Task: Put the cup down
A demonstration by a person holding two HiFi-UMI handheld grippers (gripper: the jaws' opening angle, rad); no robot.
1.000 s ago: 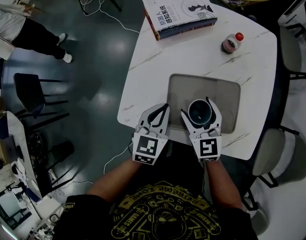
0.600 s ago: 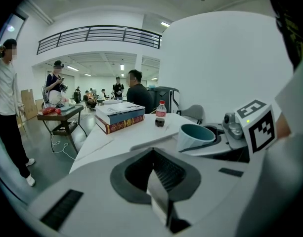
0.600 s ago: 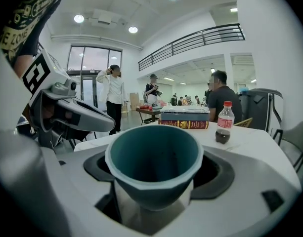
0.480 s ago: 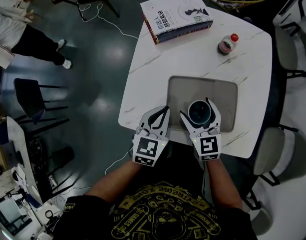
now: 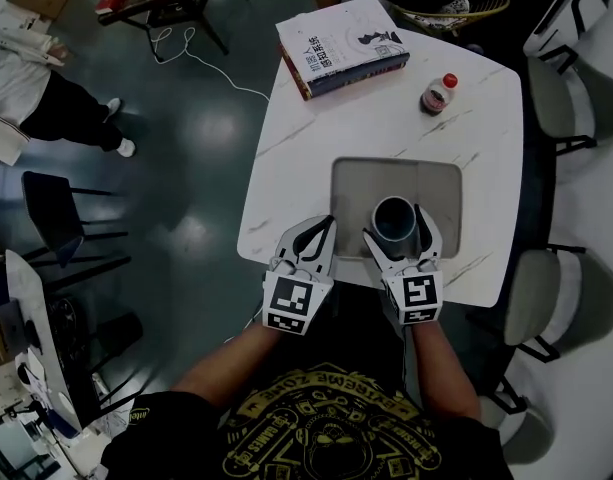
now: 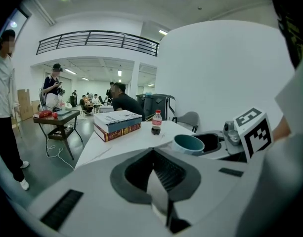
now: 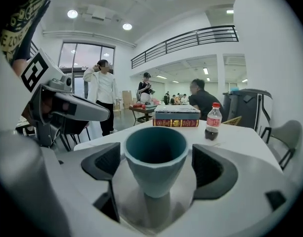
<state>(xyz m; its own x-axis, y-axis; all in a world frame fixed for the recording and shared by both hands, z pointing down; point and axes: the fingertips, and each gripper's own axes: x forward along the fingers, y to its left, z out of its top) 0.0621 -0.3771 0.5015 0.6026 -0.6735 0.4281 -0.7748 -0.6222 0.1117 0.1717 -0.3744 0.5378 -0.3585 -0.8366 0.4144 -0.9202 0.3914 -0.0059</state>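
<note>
A blue-grey cup (image 5: 394,218) stands upright on the grey tray (image 5: 441,183) near the front edge of the white table. My right gripper (image 5: 398,232) straddles the cup and its jaws are opening. In the right gripper view the cup (image 7: 156,154) sits between the dark pads (image 7: 108,163) with a gap on both sides. My left gripper (image 5: 319,230) rests just left of the tray with its jaws closed together and nothing in them. From the left gripper view (image 6: 154,153) the cup (image 6: 188,143) shows to the right.
A stack of books (image 5: 341,43) lies at the table's far left corner, and a small red-capped bottle (image 5: 438,93) stands at the far right. Grey chairs (image 5: 546,308) flank the table's right side. A person (image 5: 46,108) stands on the floor far left.
The right jaws have spread wider, off the cup's sides. The cup stays on the tray. The left gripper has not shifted beside it.
</note>
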